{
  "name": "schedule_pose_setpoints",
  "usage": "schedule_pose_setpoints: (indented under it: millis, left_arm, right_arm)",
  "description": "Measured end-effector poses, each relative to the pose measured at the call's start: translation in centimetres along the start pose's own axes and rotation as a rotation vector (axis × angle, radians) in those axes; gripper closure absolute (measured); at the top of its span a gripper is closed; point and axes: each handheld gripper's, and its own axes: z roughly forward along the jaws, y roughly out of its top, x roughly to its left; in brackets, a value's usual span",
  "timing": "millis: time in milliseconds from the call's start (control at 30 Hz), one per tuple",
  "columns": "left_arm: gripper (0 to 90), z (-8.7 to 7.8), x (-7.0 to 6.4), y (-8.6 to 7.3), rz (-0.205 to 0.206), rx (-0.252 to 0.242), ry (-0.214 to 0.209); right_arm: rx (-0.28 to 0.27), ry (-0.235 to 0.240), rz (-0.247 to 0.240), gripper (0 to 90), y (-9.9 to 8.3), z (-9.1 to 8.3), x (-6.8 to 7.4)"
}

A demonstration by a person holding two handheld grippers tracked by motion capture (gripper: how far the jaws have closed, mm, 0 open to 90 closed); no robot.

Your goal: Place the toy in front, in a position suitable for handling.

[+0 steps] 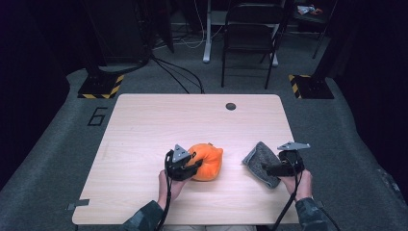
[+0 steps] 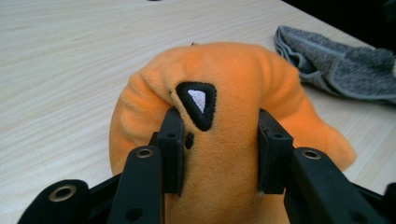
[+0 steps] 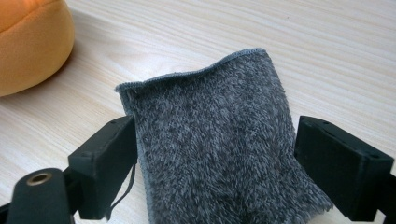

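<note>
Left gripper [image 2: 219, 154] clamped on orange plush toy [image 2: 224, 121]; pads pressed into the fabric on both flanks, plush bulging between and above them, a black-rimmed triangular patch [image 2: 197, 103] just past the jaw at 11 o'clock. In the high view the left gripper [image 1: 195, 166] sits at the toy's 8 o'clock, toy [image 1: 207, 161] resting on the wooden table [image 1: 144, 125] near the front edge.

Right gripper [image 3: 215, 163] spread apart, jaws straddling grey fleecy cloth [image 3: 210, 135] without squeezing it; cloth lies flat, hemmed edge toward 12 o'clock; orange toy off at 10 o'clock. High view: right gripper [image 1: 269, 168] over the cloth's near end, cloth [image 1: 262, 161] well apart from the toy, at its 3 o'clock.

Step in hand, as judged: toy secured, cloth being approached for pickup. Next move likely calls for lowering the right jaws onto the cloth, closing on a pinch of pile; thin, limp fabric may slip or only one layer may lift.
</note>
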Motion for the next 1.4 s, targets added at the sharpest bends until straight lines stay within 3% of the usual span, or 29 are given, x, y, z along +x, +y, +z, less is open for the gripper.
schedule_pose_setpoints:
  millis: [67, 100, 267, 333, 600, 867, 933, 1000, 1033, 1067, 1133, 1167, 1200, 1267, 1400]
  left_arm:
    - [58.1, -0.1, 0.0, 0.1, 0.007, 0.005, -0.002]
    - [55.2, -0.2, 0.1, 0.0, 0.011, 0.012, 0.000]
    - [39.1, -0.7, 0.1, 0.4, 0.021, 0.016, 0.004]
    - [34.7, -1.1, 0.2, 0.6, 0.016, 0.000, 0.009]
    - [26.7, -1.8, 0.5, 1.4, 0.018, -0.033, 0.010]
    - [23.3, -2.9, 2.6, 2.4, -0.010, -0.059, 0.010]
    - [22.9, -3.0, 4.1, 2.7, -0.026, -0.056, -0.029]
    - [23.3, -2.9, 4.5, 2.8, -0.029, -0.062, -0.041]
    - [23.1, -2.4, 5.6, 2.6, -0.076, -0.053, -0.068]
    - [23.1, -2.0, 6.1, 2.5, -0.091, -0.038, -0.099]
    - [23.0, -1.5, 6.7, 2.3, -0.094, 0.000, -0.134]
    - [23.0, -1.1, 6.8, 2.2, -0.096, 0.012, -0.161]
    - [23.5, -1.1, 6.8, 2.2, -0.096, 0.012, -0.161]
    - [26.0, -0.5, 6.9, 2.1, -0.094, 0.034, -0.204]
    - [38.2, -0.3, 6.7, 1.9, -0.088, 0.050, -0.225]
  right_arm:
    - [-0.002, 0.006, -0.013, 12.7, 0.0, 0.2, -0.2]
    - [0.010, 0.007, 0.011, 12.7, 0.0, 0.3, 0.0]
    - [0.008, 0.005, -0.011, 12.7, 0.2, 0.6, 0.0]
    - [0.009, 0.006, -0.007, 12.7, 0.3, 0.5, 0.1]
    - [0.008, 0.012, -0.007, 12.8, 0.3, 0.6, -0.1]
    - [0.017, 0.016, 0.004, 12.9, 0.2, 0.5, -0.1]
    - [0.011, 0.018, -0.002, 12.9, 0.3, 0.4, 0.1]
    - [0.010, 0.022, -0.013, 12.9, 0.3, 0.4, 0.1]
    - [0.003, 0.026, -0.029, 12.9, 0.5, 0.4, 0.4]
    - [0.008, 0.029, -0.010, 12.9, 0.6, 0.4, 0.7]
    - [0.004, 0.045, -0.029, 12.9, 0.7, 0.5, 1.0]
    - [0.005, 0.047, -0.022, 12.9, 0.8, 0.6, 1.3]
    - [0.008, 0.048, -0.013, 12.9, 0.9, 0.5, 1.7]
    - [-0.007, 0.072, -0.043, 12.8, 1.1, 0.6, 2.3]
    - [-0.027, 0.132, -0.075, 12.8, 2.0, 0.7, 4.7]
